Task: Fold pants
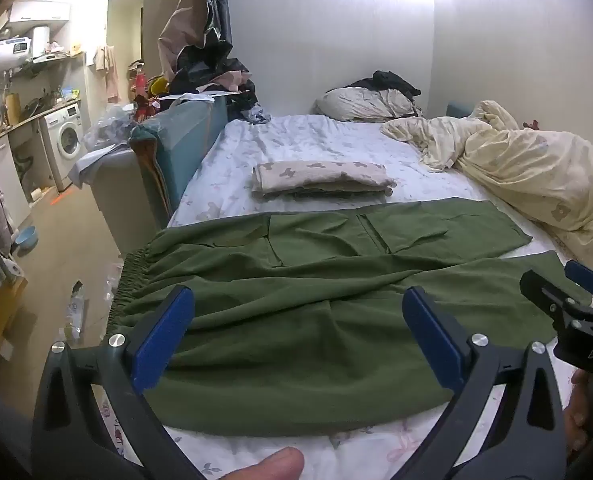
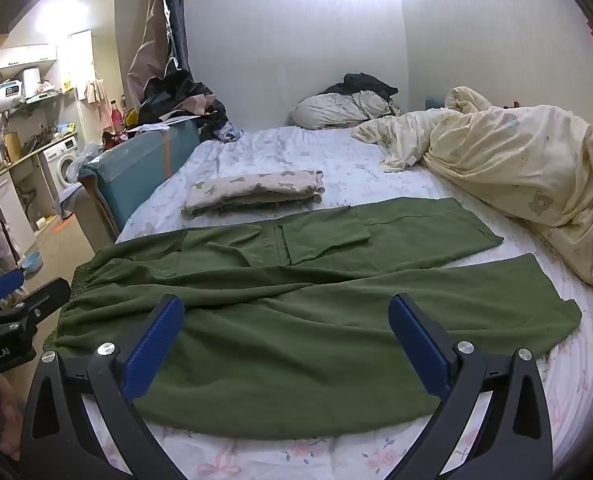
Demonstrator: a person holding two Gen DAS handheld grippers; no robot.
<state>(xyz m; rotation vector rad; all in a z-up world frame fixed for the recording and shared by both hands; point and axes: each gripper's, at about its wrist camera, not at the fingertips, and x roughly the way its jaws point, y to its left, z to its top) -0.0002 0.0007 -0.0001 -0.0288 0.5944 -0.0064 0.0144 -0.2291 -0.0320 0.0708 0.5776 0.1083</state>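
Both your grippers hover with jaws spread wide and empty over the near hem of the green pants (image 2: 296, 320). These lie flat on the bed sheet (image 2: 296, 456), long axis running left to right: elastic waistband (image 1: 130, 292) at the left bed edge, two leg ends (image 2: 544, 304) splayed toward the right. Your left gripper (image 1: 298, 334) sits nearer the waistband, your right gripper (image 2: 286, 344) nearer the legs. Beyond the far leg lies a folded patterned cloth (image 2: 256, 192), just apart; the cream duvet (image 2: 536, 184) crowds the leg ends. Likely first move: bring one leg over the other.
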